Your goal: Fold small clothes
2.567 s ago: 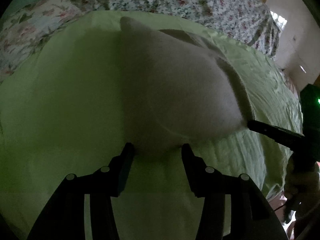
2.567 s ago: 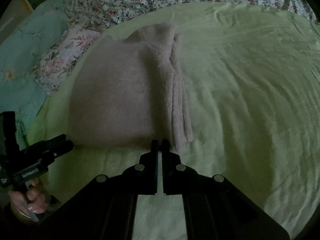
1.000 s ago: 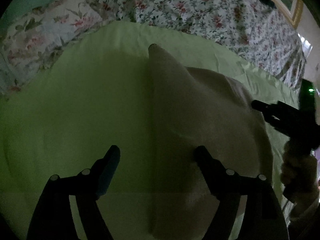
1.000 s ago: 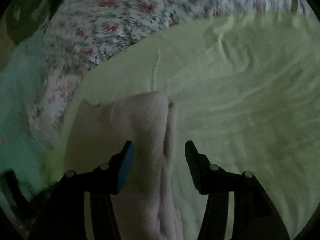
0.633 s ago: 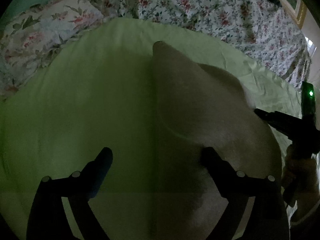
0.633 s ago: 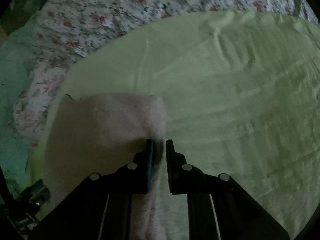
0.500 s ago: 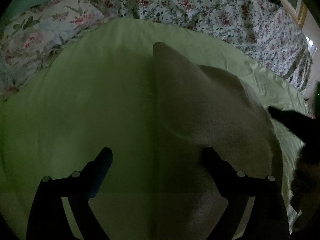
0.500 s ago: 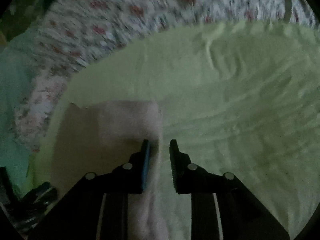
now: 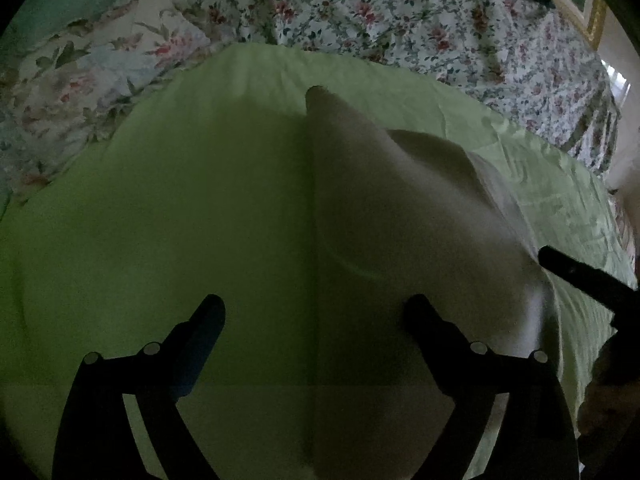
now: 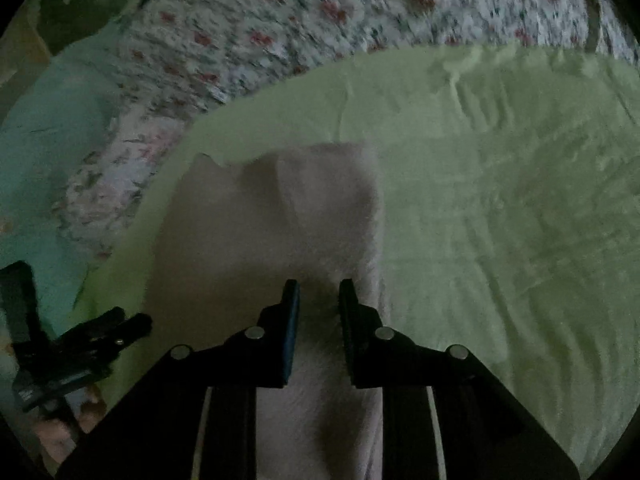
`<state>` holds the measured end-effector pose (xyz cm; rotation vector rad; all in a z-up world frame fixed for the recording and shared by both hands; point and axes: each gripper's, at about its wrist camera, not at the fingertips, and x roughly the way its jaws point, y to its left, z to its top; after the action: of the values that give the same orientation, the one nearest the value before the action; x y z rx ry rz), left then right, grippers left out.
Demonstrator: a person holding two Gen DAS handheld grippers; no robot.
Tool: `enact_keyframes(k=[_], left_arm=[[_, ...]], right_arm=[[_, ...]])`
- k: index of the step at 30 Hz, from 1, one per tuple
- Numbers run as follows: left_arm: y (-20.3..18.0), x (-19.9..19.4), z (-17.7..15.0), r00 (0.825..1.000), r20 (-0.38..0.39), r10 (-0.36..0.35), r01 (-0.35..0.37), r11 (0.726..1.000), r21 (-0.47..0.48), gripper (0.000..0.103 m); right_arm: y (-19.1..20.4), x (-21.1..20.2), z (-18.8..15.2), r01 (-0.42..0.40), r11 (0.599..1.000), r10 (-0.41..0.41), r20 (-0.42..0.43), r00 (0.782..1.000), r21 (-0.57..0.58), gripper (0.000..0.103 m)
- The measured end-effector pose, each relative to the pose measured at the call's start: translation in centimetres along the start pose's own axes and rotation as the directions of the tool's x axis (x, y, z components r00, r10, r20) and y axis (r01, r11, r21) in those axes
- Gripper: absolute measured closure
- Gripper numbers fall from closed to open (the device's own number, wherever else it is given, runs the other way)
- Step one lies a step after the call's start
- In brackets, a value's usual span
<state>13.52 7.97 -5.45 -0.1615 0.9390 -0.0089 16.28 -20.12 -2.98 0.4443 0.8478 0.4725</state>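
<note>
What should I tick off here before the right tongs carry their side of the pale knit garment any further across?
1. Right tongs pinch a fold of the garment: ok, fabric sits between the narrowed jaws.
2. Left tongs free of cloth: ok, jaws wide, nothing pinched.
3. Garment lies fully on the green sheet: ok.
4. Far edge flat: not ok, a corner stands peaked in the left wrist view.
5. Both layers caught in the pinch: cannot tell.

A pale pinkish, fuzzy knit garment (image 10: 256,232) lies partly folded on the green sheet (image 10: 500,220), one flap doubled over along its three-o'clock edge.
</note>
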Motion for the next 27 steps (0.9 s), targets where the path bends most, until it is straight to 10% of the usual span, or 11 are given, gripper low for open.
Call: enact_keyframes(k=[11, 18, 27], left_arm=[[-0.8, -4.9, -6.0, 0.999, 0.012, 0.052, -0.053, 0.99, 0.13, 0.011], [-0.7, -6.6, -9.5, 0.999, -0.028, 0.04, -0.035, 0.987, 0.158, 0.007], [-1.0, -8.1, -12.2, 0.993, -0.051, 0.102, -0.09, 0.974, 0.206, 0.007]], right_arm=[[1.6, -5.5, -6.4, -0.011, 1.0, 0.011, 0.0, 1.0, -0.02, 0.063], [2.8, -8.4, -10.8, 0.037, 0.994, -0.037, 0.003, 0.999, -0.102, 0.023], [3.7, -10.5, -14.9, 0.07, 0.979, -0.073, -0.01, 0.997, -0.191, 0.006]])
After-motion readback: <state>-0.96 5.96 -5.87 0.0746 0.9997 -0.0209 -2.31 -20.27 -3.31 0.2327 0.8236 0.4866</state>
